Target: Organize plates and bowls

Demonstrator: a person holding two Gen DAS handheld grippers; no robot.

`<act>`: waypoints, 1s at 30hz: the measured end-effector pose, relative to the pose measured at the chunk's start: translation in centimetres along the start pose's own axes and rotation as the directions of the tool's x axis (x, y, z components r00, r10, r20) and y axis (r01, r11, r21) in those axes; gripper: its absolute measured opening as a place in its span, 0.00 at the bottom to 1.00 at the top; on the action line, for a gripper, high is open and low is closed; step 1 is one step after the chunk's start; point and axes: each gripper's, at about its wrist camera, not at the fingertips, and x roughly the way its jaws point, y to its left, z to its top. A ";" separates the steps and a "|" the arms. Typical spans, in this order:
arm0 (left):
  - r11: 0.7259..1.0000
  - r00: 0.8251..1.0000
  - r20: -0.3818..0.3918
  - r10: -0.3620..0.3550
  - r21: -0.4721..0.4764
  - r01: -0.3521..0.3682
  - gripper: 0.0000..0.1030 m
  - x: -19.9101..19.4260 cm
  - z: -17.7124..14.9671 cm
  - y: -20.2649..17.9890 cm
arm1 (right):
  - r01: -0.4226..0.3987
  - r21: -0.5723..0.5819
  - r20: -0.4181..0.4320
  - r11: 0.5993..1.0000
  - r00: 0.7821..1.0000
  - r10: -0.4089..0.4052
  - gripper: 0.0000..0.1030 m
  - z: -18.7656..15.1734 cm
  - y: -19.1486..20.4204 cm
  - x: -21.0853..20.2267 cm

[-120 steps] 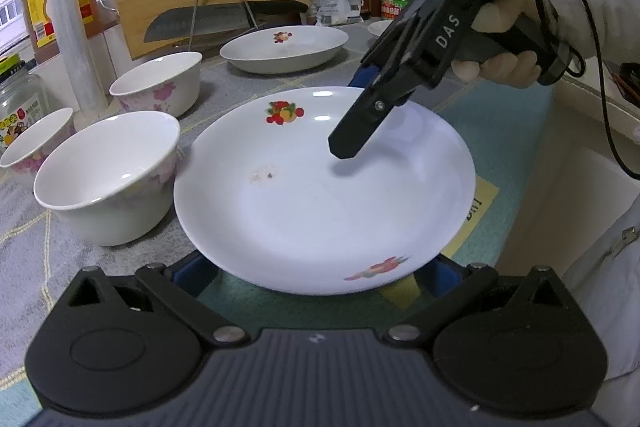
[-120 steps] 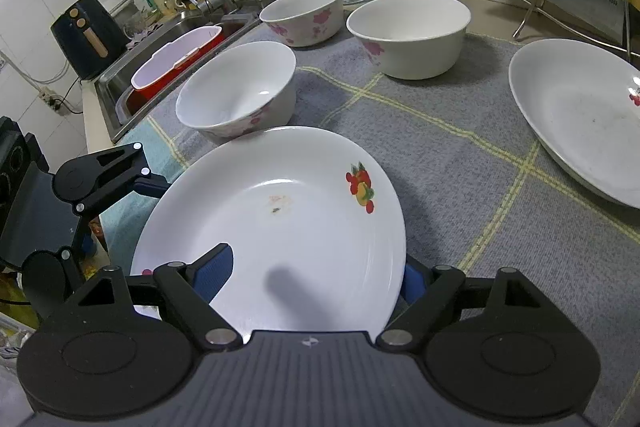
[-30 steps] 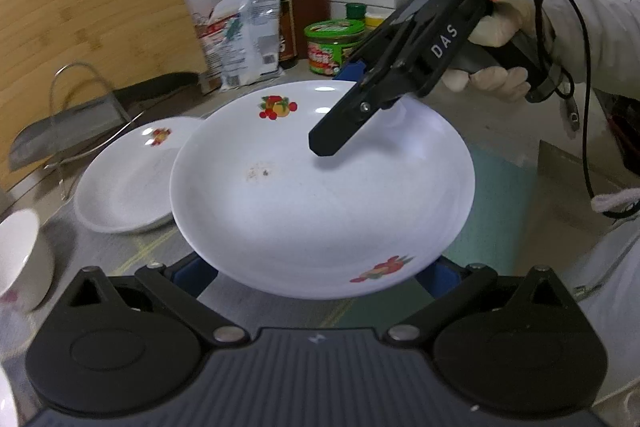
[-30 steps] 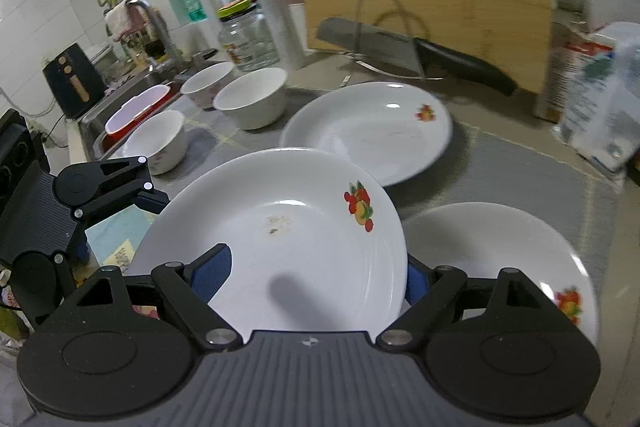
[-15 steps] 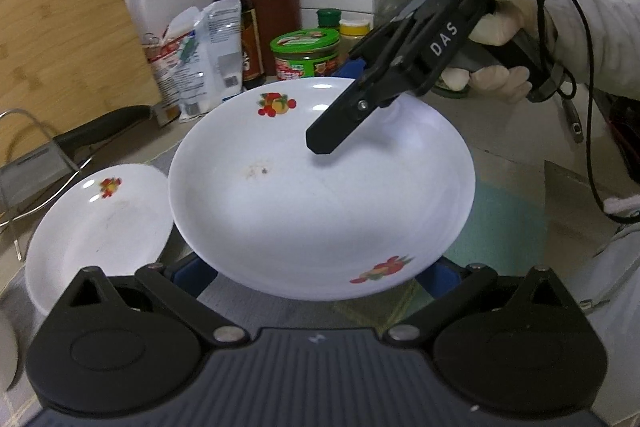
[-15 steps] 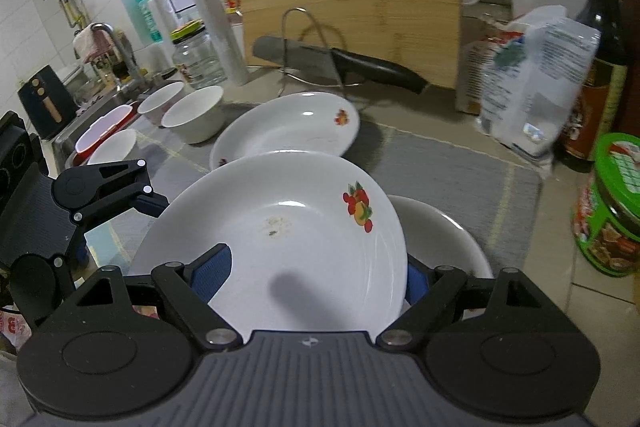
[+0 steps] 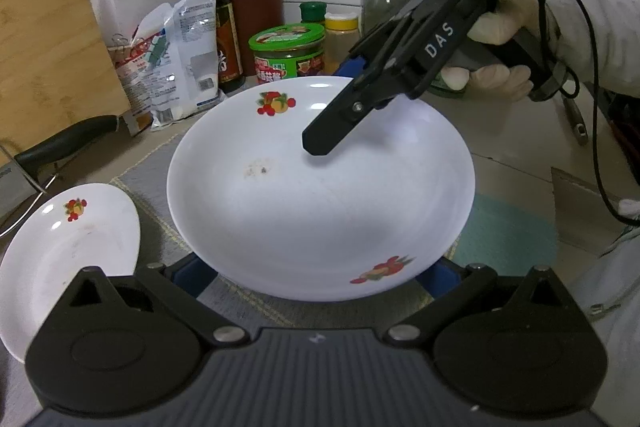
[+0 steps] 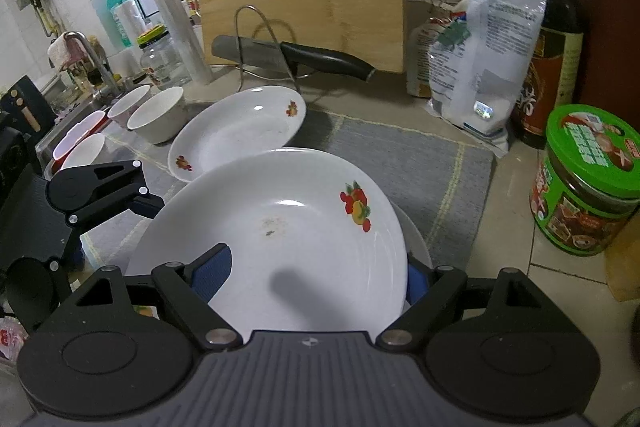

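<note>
While both your grippers point(image 7: 316, 267) point(image 8: 308, 277) grasp the fruit-printed plate point(image 7: 320, 195) by opposite rim edges above the grey mat point(image 8: 420, 163), only your right view shows another plate point(image 8: 418, 243) directly beneath it.

White fruit-printed plate point(image 7: 320, 211) held aloft

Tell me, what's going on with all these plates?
A person is carrying one white fruit-patterned plate between two hand-held grippers, the left gripper and the right gripper each clamped on an opposite edge. The plate hangs above another plate lying on the grey mat, apparently to be stacked there. A third plate and several bowls wait further along the counter, towards the sink.
</note>
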 end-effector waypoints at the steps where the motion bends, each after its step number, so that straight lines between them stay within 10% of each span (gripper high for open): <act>1: 1.000 1.000 -0.002 -0.001 -0.001 0.001 0.99 0.1 0.0 0.0 | 0.002 0.000 -0.001 1.000 1.000 -0.002 0.87 0.0 -0.1 0.1; 30: 1.000 0.991 -0.135 0.010 0.019 -0.008 1.00 1.8 1.5 -0.2 | 0.008 0.074 -0.042 0.997 0.999 -0.005 0.87 -0.2 -1.6 2.1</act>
